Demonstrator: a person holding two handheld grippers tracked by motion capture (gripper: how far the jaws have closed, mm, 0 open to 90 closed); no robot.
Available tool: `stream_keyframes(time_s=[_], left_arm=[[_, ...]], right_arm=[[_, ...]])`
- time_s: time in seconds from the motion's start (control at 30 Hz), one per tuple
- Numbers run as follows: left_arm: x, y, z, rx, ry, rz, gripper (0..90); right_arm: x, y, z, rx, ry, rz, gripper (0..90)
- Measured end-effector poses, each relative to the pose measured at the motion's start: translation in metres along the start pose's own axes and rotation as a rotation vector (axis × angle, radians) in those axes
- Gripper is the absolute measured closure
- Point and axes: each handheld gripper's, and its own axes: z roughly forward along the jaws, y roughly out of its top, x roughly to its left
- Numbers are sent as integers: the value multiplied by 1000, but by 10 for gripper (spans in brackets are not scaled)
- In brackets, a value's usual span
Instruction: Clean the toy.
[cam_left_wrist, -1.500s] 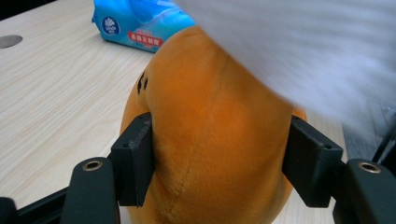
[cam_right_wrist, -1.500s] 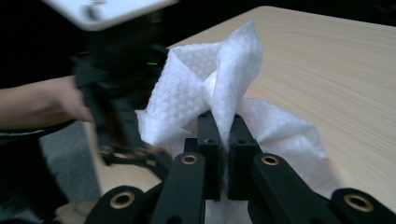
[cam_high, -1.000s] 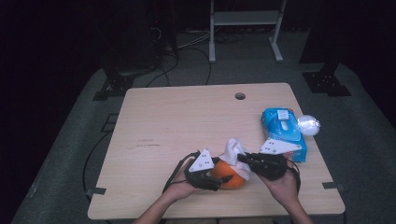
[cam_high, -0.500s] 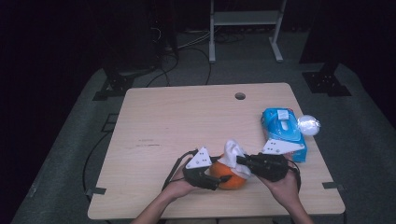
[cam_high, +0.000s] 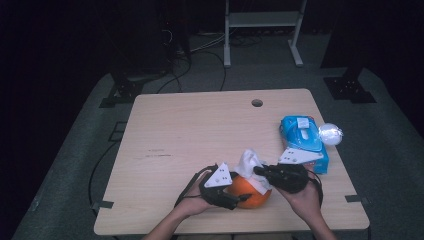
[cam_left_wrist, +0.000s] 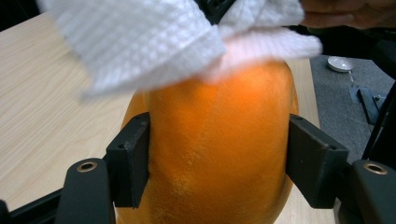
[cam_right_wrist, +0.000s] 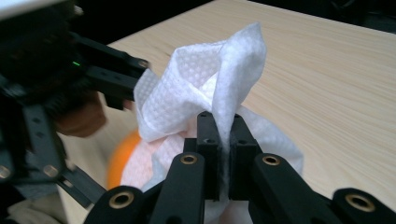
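A dark room surrounds my light wooden table (cam_high: 200, 130), with a grey carpeted floor under it and a white rack at the back.

On my left, near the table's front edge, my left gripper (cam_high: 239, 196) has its jaws around an orange (cam_high: 250, 192). In the left gripper view the orange (cam_left_wrist: 215, 149) stands between my two black pads: the left pad lies against the peel, the right pad sits at the fruit's edge, and I cannot tell whether it presses. These jaws have just been opening a little, with the orange between them.

Over the top of the orange lies a white wet wipe (cam_high: 250, 165), bunched up into a peak. My right gripper (cam_high: 260, 171) comes in from the right and its jaws are closed tight on the wipe; in the right gripper view the wipe (cam_right_wrist: 210, 93) rises in folds out of the pinched pads.

Further right, near the table's right edge, lies a blue pack of wipes (cam_high: 302, 140), and just beside it a small shiny round thing (cam_high: 330, 134).
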Motion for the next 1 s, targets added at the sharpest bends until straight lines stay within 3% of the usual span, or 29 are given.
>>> stream_keyframes(time_s=[0.1, 0.2, 0.37, 0.43, 0.53, 0.63, 0.7, 0.77, 0.83, 1.0], left_arm=[[4, 0, -1, -6, 10, -35, 292], [7, -1, -2, -9, 21, -61, 287], [13, -4, -3, -22, 38, -120, 289], [16, -6, -4, -25, 34, -129, 290], [18, -7, -5, -30, 38, -137, 291], [24, -10, -8, -36, 31, -162, 287], [24, -8, -7, -41, 25, -172, 254], [21, -4, -7, -42, 29, -172, 201], [20, -3, -7, -38, 36, -148, 202], [23, -6, -10, -35, 37, -145, 268]], right_arm=[[-7, -5, -6, 8, -25, 10, 853], [-4, -4, -9, 4, -17, 5, 855], [15, 4, -4, -15, 88, -29, 854], [19, 5, 0, -7, 65, -62, 854], [8, 2, -1, -15, 16, -30, 852], [-12, -7, -4, -11, -23, 44, 851], [-16, -12, -2, -8, -8, 72, 851], [-13, -12, 1, -1, -10, 60, 852], [-9, -9, 2, -7, -1, 57, 853], [-2, -6, 5, -15, 1, 38, 854]])
